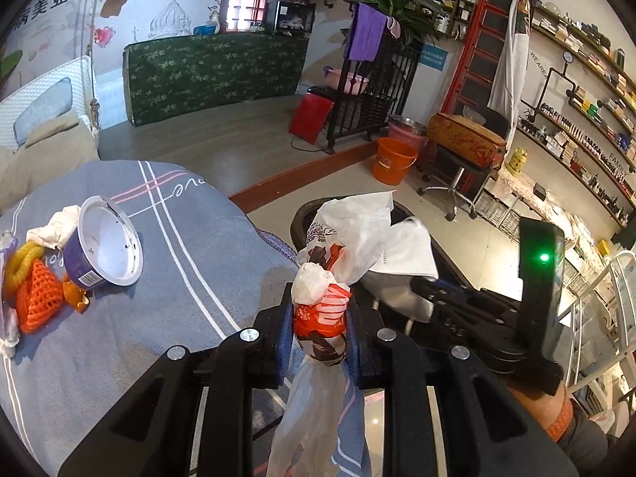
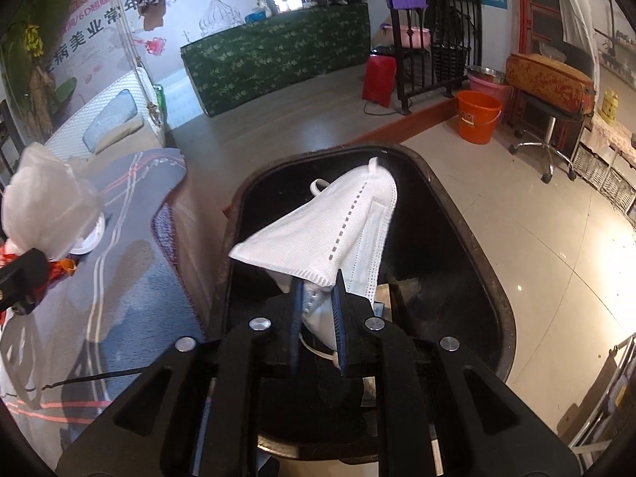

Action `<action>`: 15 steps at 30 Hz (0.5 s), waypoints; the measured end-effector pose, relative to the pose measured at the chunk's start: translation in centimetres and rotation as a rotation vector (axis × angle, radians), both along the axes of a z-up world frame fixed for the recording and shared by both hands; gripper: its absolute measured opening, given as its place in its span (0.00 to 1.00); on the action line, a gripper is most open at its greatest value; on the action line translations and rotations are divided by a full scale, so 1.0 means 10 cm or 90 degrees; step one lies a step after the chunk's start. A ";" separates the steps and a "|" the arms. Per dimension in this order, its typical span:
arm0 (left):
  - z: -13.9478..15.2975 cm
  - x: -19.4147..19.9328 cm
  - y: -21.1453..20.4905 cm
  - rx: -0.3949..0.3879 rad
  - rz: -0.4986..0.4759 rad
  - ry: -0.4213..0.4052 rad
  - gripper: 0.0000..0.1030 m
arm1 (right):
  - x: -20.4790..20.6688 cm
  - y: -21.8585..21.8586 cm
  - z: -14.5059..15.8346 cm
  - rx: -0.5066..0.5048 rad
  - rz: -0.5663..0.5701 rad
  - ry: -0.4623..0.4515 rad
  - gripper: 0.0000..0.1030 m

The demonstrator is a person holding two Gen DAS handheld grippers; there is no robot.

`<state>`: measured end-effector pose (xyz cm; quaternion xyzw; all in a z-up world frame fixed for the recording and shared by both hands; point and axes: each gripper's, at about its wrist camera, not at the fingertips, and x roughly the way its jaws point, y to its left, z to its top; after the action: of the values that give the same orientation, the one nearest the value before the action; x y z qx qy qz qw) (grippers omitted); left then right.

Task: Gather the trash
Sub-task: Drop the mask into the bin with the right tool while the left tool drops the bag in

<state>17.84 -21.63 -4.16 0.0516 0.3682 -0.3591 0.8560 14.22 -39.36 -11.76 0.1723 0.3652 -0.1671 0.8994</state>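
My left gripper [image 1: 320, 334] is shut on a crumpled plastic bag with an orange-and-brown wrapper [image 1: 324, 314], held at the table's right edge. My right gripper [image 2: 318, 310] is shut on a white face mask [image 2: 330, 230] and holds it over the open black trash bin [image 2: 469, 238]. In the left wrist view the mask [image 1: 405, 254] and the right gripper's body [image 1: 477, 318] sit over the bin's rim [image 1: 298, 214]. In the right wrist view the plastic bag [image 2: 43, 206] shows at far left. A purple-and-white cup [image 1: 103, 242], orange net [image 1: 37, 302], yellow foam ring [image 1: 20, 262] and tissue [image 1: 55, 226] lie on the table.
The table carries a grey-blue striped cloth [image 1: 179, 298]. An orange bucket [image 1: 393, 161] and a wheeled stool [image 1: 457, 183] stand on the tiled floor beyond the bin. Shelves [image 1: 576, 139] line the right wall.
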 end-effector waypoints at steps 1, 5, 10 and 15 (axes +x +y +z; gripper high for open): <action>0.00 0.00 -0.01 0.000 -0.001 0.001 0.21 | 0.00 0.00 -0.03 0.003 -0.004 0.004 0.26; -0.02 -0.01 -0.07 0.001 -0.012 0.009 0.21 | -0.08 -0.02 -0.07 0.015 -0.026 -0.007 0.64; -0.05 0.03 -0.23 -0.003 -0.029 0.028 0.21 | -0.20 0.05 0.01 -0.007 -0.033 -0.011 0.64; -0.03 0.06 -0.51 0.009 -0.057 0.025 0.21 | -0.46 0.01 0.15 -0.036 -0.067 -0.032 0.72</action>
<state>18.42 -26.74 -4.51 0.0674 0.3849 -0.3956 0.8311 9.60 -39.27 -10.28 0.1696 0.3280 -0.2199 0.9029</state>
